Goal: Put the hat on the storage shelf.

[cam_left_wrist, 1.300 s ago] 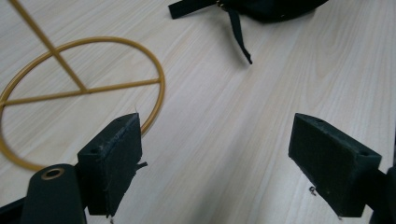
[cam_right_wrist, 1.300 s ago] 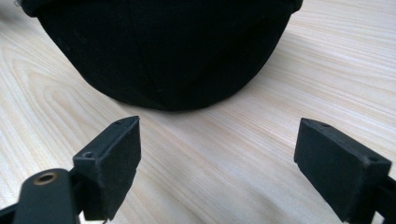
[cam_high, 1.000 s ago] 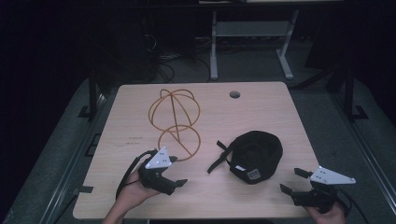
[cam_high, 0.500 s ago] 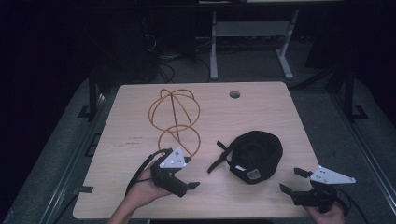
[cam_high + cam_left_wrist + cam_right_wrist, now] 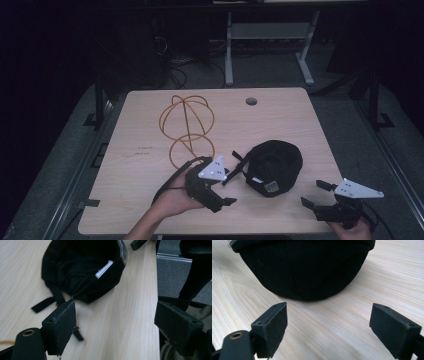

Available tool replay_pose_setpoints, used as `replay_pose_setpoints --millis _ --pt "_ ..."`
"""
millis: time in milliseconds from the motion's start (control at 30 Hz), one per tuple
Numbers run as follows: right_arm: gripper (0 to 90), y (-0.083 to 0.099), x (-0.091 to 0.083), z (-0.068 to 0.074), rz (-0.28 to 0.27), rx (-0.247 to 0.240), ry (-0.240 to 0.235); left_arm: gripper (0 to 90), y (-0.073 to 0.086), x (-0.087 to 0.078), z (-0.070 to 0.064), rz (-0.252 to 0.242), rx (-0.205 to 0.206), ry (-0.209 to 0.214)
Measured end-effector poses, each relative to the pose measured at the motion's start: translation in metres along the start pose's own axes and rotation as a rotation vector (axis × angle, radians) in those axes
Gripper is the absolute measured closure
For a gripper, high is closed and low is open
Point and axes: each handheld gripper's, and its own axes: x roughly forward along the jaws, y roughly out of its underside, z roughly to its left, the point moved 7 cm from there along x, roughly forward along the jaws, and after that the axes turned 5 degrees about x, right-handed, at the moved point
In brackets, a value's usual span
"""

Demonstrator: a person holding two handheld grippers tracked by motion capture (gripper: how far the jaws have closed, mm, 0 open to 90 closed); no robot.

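Black cap [image 5: 274, 166] upside down on table [image 5: 135, 165]; left claw [image 5: 224, 189] beside strap; right claw [image 5: 314, 194] near edge

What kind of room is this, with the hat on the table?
Probably a lab or workshop where handling is recorded. A plain wooden table with a cable hole stands on grey floor, with tangled cables and a metal stand behind it. A black cap and a wire hat stand lie ready.

Cap [image 5: 274, 165] right of wire stand [image 5: 187, 127]

Each black claw [image 5: 222, 192] carries a grey three-cornered plate, square padded jaws and a brass-ringed hole.
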Motion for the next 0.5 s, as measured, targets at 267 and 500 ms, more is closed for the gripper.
replay_pose_setpoints --millis 267,500 --pt "14.3 0.0 -0.001 -0.001 -0.002 0.005 -0.004 18.4 -0.023 0.03 0.0 0.04 0.03 0.054" --pt "14.3 0.0 -0.001 0.001 0.001 -0.005 -0.012 22.5 -0.03 0.047 0.005 0.066 0.034 0.065"
